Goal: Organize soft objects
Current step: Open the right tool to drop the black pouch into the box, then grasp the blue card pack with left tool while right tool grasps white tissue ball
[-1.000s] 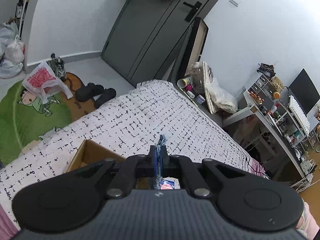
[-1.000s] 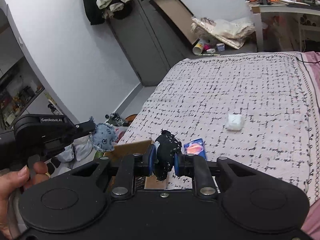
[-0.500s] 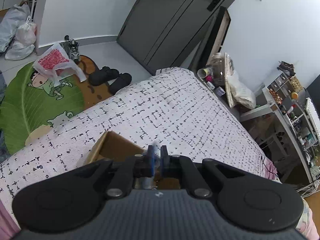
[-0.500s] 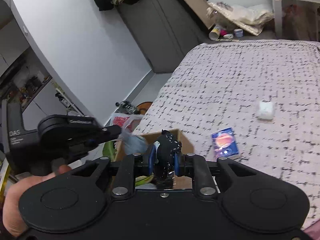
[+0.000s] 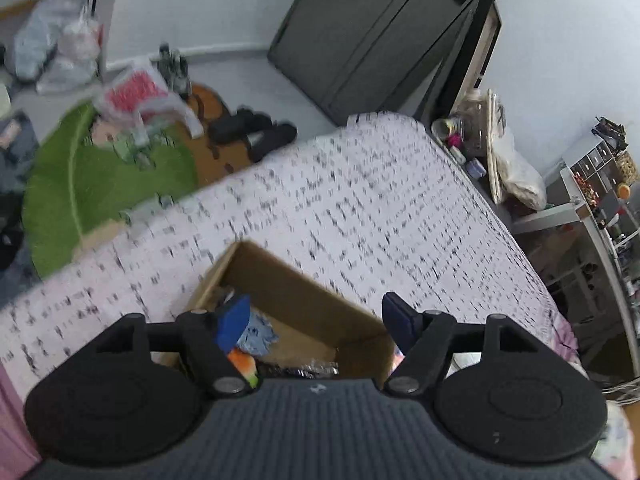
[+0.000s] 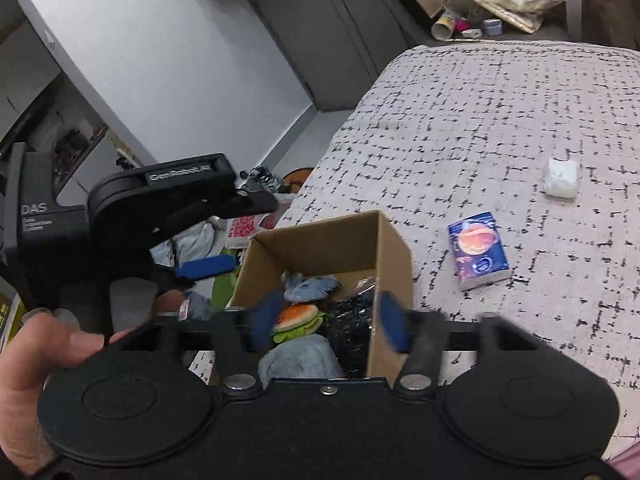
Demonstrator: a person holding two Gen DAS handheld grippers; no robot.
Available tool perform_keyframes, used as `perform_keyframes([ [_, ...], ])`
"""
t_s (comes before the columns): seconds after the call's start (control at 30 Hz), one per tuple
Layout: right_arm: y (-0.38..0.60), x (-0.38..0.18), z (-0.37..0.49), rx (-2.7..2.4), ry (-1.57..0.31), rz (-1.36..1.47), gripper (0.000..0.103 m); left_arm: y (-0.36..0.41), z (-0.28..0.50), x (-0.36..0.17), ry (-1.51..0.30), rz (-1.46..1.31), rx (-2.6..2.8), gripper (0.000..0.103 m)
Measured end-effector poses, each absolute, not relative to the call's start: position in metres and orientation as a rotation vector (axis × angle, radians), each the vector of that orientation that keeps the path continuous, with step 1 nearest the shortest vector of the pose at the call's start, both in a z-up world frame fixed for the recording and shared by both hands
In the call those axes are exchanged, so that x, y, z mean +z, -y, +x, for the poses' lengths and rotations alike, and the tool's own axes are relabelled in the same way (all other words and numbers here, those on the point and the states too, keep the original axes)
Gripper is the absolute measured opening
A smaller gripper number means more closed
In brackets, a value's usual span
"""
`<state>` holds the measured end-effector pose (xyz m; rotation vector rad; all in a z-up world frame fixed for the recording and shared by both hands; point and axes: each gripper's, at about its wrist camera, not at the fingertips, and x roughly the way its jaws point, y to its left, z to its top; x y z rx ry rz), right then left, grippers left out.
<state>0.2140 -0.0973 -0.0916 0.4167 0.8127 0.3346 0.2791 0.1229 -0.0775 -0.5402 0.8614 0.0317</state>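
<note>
On the black-flecked bedspread [image 6: 460, 120], the open cardboard box [image 6: 394, 248] sits at 6 o'clock in your right wrist view, right under your right gripper [image 6: 328, 322], whose blue pads are spread wide with nothing between them. Inside the box you can see a burger plush [image 6: 298, 320] with an orange bun and green frill near the middle, a pale blue denim toy [image 6: 310, 285] just beyond it toward 12 o'clock, a light blue soft item [image 6: 300, 360] at the near wall, and a dark, shiny crinkled thing [image 6: 354, 312] toward 3 o'clock. Your left gripper [image 5: 316, 318] hovers over the same box, fingers wide apart and empty. Outside the box, at 2 o'clock from it, a blue tissue pack [image 6: 478, 250] with a planet print lies flat on the cover, and a small white bundle [image 6: 561, 178] rests farther off, well apart from both.
</note>
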Motion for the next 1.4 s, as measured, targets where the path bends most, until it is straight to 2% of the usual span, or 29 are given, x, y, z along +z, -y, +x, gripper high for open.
perform_keyframes([
  [0.23, 0.123, -0.09, 0.212, 0.285, -0.797, 0.405, 0.076, -0.104, 0.276, -0.073, -0.861, -0.513, -0.023, 0.071],
  [0.6, 0.174, -0.087, 0.216, 0.214, -0.782, 0.323, 0.077, -0.042, 0.267, -0.065, -0.833, -0.28, -0.037, 0.071],
  [0.8, 0.197, -0.083, 0.227, 0.192, -0.774, 0.282, 0.086, -0.011, 0.263, -0.07, -0.848, -0.213, -0.08, 0.071],
  [0.97, 0.22, -0.08, 0.242, 0.159, -0.789, 0.273, 0.087, 0.013, 0.262, -0.075, -0.851, -0.157, -0.096, 0.071],
  [1.2, 0.247, -0.077, 0.267, 0.143, -0.808, 0.294, 0.095, 0.039, 0.271, -0.085, -0.876, -0.121, -0.112, 0.071],
  [1.3, 0.257, -0.079, 0.28, 0.137, -0.824, 0.33, 0.099, 0.048, 0.276, -0.091, -0.885, -0.111, -0.102, 0.075],
  [1.4, 0.264, -0.082, 0.296, 0.132, -0.847, 0.371, 0.103, 0.057, 0.282, -0.098, -0.894, -0.096, -0.083, 0.085],
])
